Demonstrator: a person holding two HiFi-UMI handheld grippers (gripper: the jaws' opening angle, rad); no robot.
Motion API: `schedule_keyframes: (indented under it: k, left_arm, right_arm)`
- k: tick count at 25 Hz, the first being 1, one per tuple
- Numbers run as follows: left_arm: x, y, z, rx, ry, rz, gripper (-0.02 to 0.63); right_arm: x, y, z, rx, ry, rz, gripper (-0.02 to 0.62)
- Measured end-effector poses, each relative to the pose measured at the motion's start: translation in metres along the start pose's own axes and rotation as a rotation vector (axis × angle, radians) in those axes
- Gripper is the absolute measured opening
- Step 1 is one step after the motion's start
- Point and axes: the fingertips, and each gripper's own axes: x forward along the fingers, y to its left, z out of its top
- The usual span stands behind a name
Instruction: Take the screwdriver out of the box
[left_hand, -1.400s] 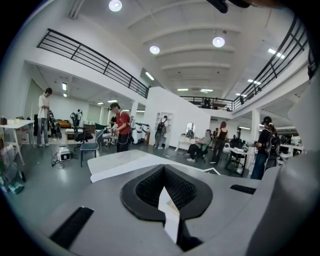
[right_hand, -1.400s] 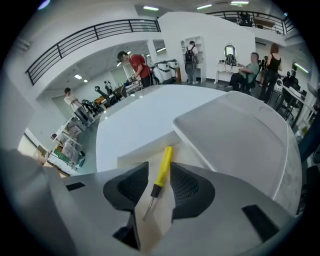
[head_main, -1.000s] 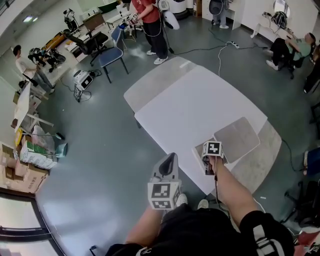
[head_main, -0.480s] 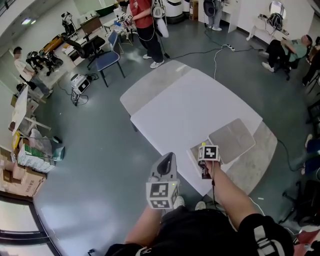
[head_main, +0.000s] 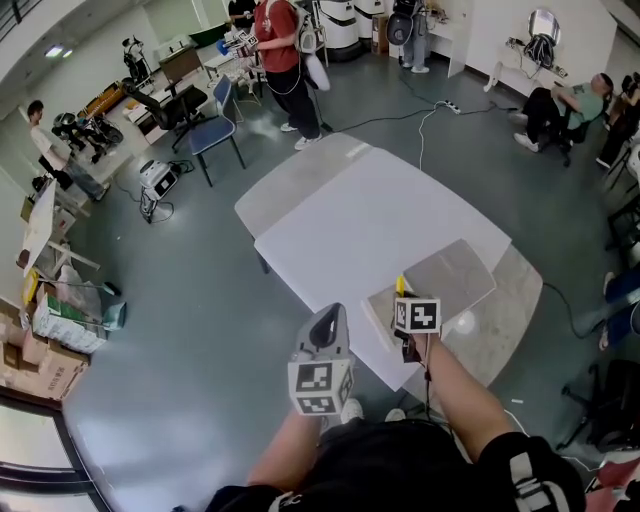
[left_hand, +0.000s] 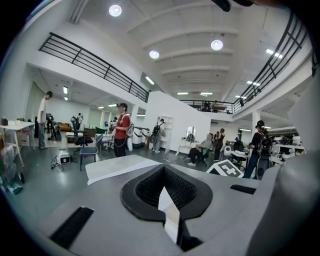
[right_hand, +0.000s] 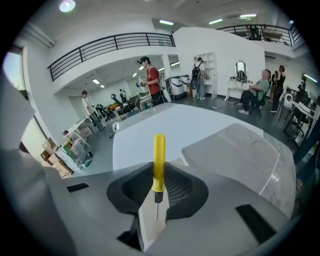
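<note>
Screwdriver (right_hand: 159, 160) in right hand-held gripper (right_hand: 155, 199)

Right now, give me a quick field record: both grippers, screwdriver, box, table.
right gripper: shut on the screwdriver, held over the near table edge
screwdriver: yellow handle sticks out past the jaws, metal tip points back toward the gripper body; appears clear of the box
left gripper: jaws together, nothing between them, held off the table's near edge
box: grey, open, lying on the table's near right part
table: white top, otherwise bare in the head view
</note>
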Motion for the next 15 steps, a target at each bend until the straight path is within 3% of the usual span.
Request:
schedule_keyframes:
  k: [10,15]
  left_arm:
    - [-0.017,-0.029,0.016,0.019,-0.066,0.010,0.006]
    - [-0.018,-0.044,0.023,0.022,-0.072,-0.004,0.006]
  right_arm:
    - [-0.103,0.011,0.062,-0.083,-0.382,0.079,0.067]
    - [-0.169,0.010,0.092,-0.165,-0.617,0.051,0.067]
